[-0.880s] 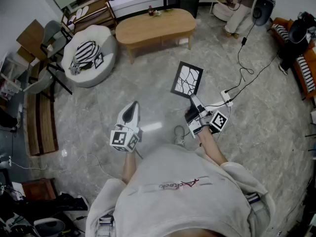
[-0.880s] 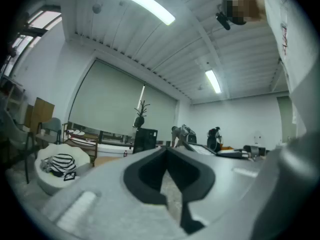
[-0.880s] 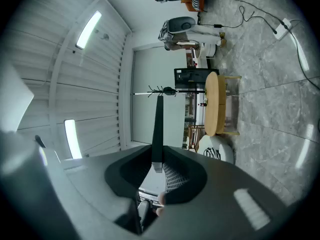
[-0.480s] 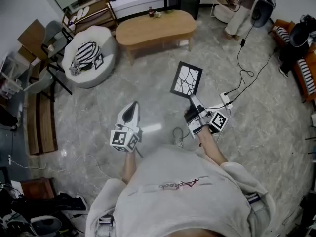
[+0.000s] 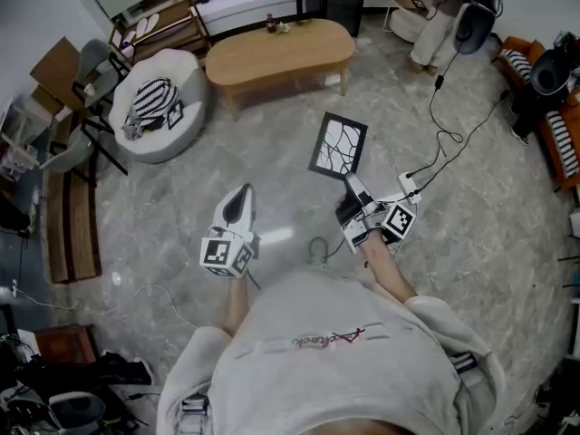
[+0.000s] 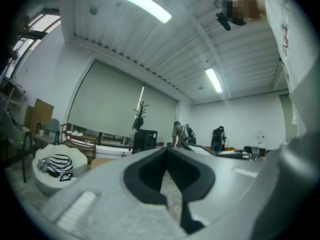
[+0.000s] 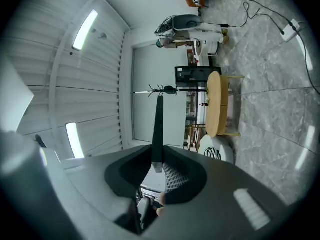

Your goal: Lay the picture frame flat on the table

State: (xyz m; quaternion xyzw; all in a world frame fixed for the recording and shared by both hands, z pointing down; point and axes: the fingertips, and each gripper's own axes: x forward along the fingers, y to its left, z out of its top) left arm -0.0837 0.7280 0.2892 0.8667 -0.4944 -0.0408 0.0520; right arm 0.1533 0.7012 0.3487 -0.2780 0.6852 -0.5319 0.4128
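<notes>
Far left, at my ten o'clock, sits the white armchair [image 5: 186,80] with a striped cushion [image 5: 154,98] in it. Neither is part of this job.

Next, my left gripper [image 5: 240,202] is out in front of me over the stone floor [image 5: 181,207], roughly level. Its own view shows the jaw tips brought together with nothing between them, so it's closed and empty, just along for the ride.

Straight ahead at twelve o'clock is the wooden table [image 5: 281,53], an oval top with a small bottle [image 5: 269,23] near its far edge and plenty of bare wood in the middle. That's where the frame has to go.

Now the picture frame [image 5: 338,146]: black border, white cracked pattern, at about one o'clock from me. It's in the air over the floor, well apart from the table, with its face tilted up toward me. My right gripper [image 5: 349,184] has it by the near edge. In that gripper's view the frame runs edge-on as a thin dark strip, nipped between the jaws.

Further right, a cable [image 5: 444,107] trails across the floor.

So where am I? The frame is gripped and off the floor, but nothing is laid down yet. By my reckoning, I've got to carry it to the table, lay it flat and let go.
</notes>
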